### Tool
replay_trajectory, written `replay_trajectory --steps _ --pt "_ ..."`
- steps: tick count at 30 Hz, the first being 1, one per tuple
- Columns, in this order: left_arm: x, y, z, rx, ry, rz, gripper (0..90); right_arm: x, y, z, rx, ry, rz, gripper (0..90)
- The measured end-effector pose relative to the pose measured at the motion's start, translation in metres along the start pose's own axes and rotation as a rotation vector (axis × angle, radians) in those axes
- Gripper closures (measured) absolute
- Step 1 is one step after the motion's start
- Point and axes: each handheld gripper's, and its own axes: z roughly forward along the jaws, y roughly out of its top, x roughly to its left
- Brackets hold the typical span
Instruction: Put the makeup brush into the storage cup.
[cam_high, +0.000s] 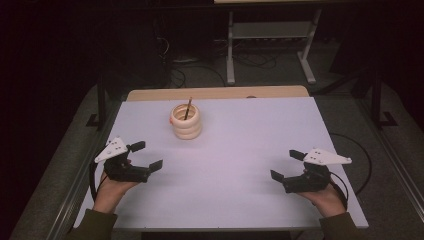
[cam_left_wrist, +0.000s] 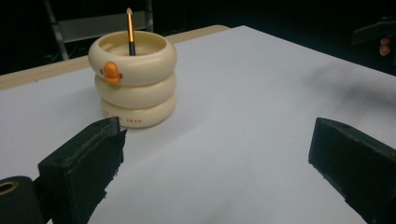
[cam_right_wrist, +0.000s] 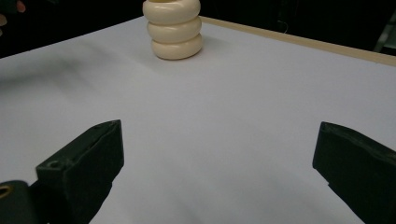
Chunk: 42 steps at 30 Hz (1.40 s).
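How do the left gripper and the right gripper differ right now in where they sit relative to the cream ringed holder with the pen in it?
The left gripper sits nearer the cream ringed holder; the right gripper sits farther off, across the table. The left gripper view shows the holder's orange beak and the pen; the right gripper view shows its plain side. Both grippers are open, hold nothing, and are held over the white tabletop.

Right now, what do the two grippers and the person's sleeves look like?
Left gripper and right gripper: black bodies, blocky black jaws, each topped by a pale grey three-cornered plate with small holes. Dark cables trail back. Sleeves are olive green.
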Motion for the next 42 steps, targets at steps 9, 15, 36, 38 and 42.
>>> replay_trajectory --steps 9,15,36,38,42 --pt "-0.005 -0.014 -0.008 0.003 -0.004 -0.003 2.8 -0.001 -0.002 -0.001 -0.012 -0.007 0.001 1.2" --pt "-0.007 -0.025 -0.011 -0.004 -0.007 -0.019 2.8 -0.001 -0.005 -0.003 -0.005 -0.015 0.006 1.3" --pt "-0.004 -0.05 -0.018 -0.004 -0.023 -0.05 2.8 -0.005 -0.014 0.001 -0.011 -0.011 0.013 1.3" --pt "-0.003 -0.051 -0.018 -0.01 -0.024 -0.052 2.8 -0.005 -0.014 0.002 -0.012 -0.01 0.014 1.2" --pt "-0.003 -0.051 -0.018 -0.01 -0.024 -0.052 2.8 -0.005 -0.014 0.002 -0.009 -0.011 0.012 1.3"
